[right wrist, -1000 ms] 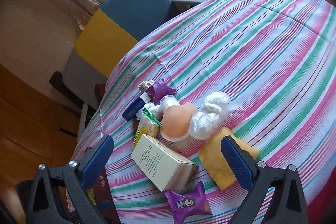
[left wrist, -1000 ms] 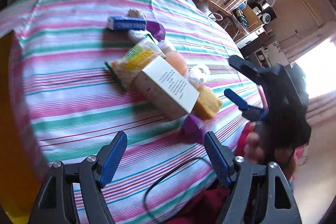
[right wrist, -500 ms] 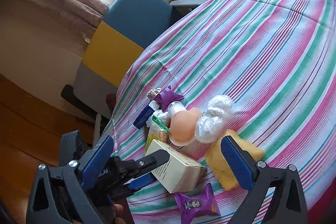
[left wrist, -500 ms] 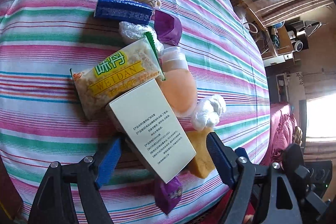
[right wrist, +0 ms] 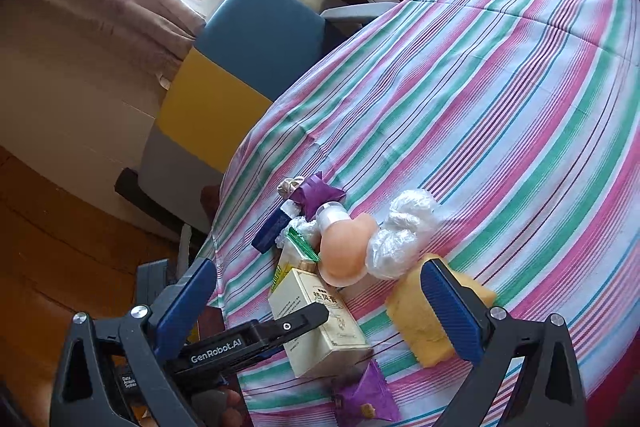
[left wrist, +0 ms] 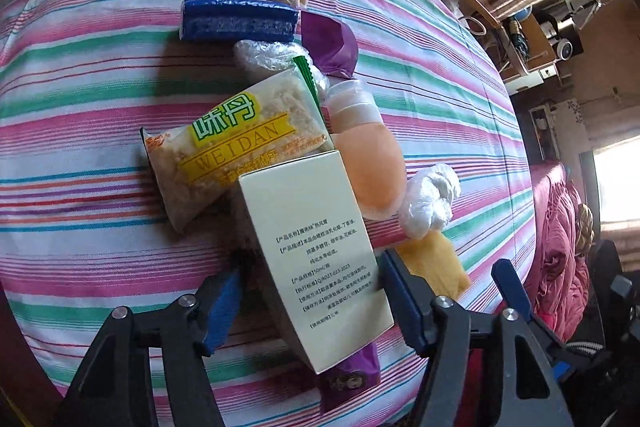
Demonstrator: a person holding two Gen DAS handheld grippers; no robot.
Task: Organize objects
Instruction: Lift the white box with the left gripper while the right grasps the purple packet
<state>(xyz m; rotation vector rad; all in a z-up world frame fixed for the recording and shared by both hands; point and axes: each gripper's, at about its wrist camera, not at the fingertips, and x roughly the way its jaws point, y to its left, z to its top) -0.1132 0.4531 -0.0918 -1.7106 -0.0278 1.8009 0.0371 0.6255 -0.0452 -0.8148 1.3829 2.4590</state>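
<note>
Since a second ago my left tool has come down over the pile, and the cream box that lay well ahead now sits between its blue pads.

Left wrist view: the box lies on the striped cloth of the counter, long axis running from the tool up toward the snack packet, on whose corner its far end rests. A peach bottle touches its right side, with a white plastic wad and a yellow sponge just beyond. A purple sachet is pinned under the near end. Farther off lie a blue pack and a purple wrapper. The jaws are closing around the box; the right pad looks against its edge, the left pad stands just clear.

Right wrist view: my right tool stands wide apart, holding nothing, with the sponge just behind its right pad. The left tool reaches in from the lower left onto the box, which points toward the bottle.
</note>
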